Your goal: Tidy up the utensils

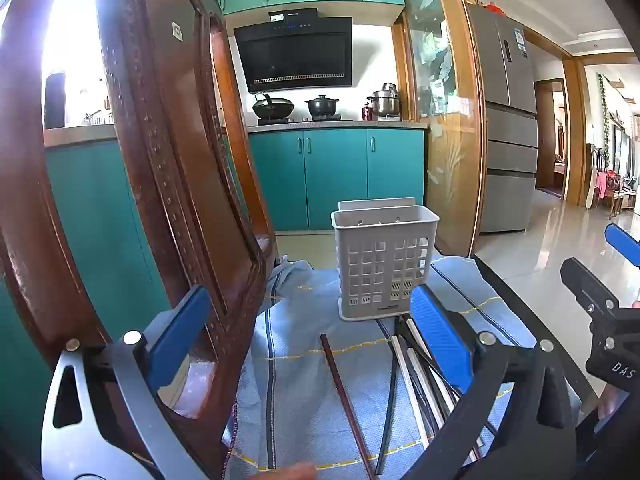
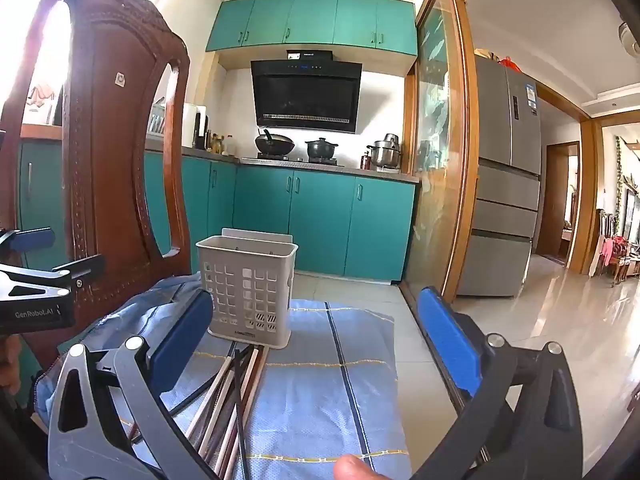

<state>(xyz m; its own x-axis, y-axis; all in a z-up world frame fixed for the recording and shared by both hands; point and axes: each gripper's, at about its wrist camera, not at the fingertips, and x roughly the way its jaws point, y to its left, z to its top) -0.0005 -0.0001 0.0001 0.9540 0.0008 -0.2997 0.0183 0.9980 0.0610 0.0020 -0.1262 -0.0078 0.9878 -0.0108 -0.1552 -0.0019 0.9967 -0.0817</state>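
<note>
A white perforated utensil holder [image 1: 384,264] stands upright on a blue cloth [image 1: 304,392]; it also shows in the right wrist view [image 2: 248,292]. Several chopsticks [image 1: 416,372] lie loose on the cloth in front of it, and one dark red chopstick [image 1: 344,392] lies apart to the left. The chopsticks also show in the right wrist view [image 2: 232,392]. My left gripper [image 1: 308,320] is open and empty above the chopsticks. My right gripper [image 2: 316,328] is open and empty, with the pile low at its left; it also shows in the left wrist view [image 1: 600,280].
A carved wooden chair back [image 1: 168,184] rises close on the left, also in the right wrist view [image 2: 116,140]. Teal kitchen cabinets [image 1: 336,176], a stove with pots [image 1: 296,108], a glass sliding door [image 1: 444,120] and a fridge [image 1: 508,128] stand behind. Tiled floor lies to the right.
</note>
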